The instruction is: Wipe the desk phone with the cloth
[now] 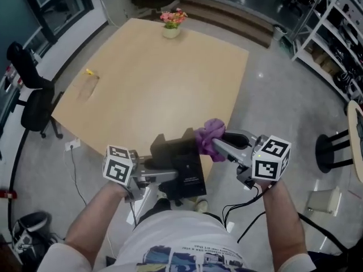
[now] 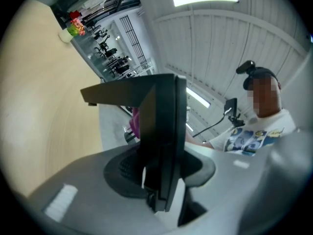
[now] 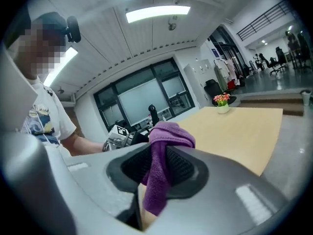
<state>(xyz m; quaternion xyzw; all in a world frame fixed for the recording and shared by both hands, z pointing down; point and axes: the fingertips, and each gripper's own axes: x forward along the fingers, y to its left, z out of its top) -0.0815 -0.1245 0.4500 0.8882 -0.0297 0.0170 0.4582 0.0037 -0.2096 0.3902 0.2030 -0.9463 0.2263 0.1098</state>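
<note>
Left gripper (image 1: 163, 177) is seen clamped on the desk phone (image 1: 182, 162), held on edge over the table's (image 1: 153, 78) near edge. Keys are hidden, only the black back and stand are shown. Purple cloth (image 1: 209, 136) is pinched tight in the right gripper (image 1: 222, 145), over that same edge.

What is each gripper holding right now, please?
Left gripper: closed on the desk phone.
Right gripper: closed on the purple cloth.

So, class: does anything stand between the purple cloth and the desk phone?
Nothing visible does. The cloth, clamped in the right gripper, is right beside the desk phone, which the left gripper holds; whether they touch is unclear.
</note>
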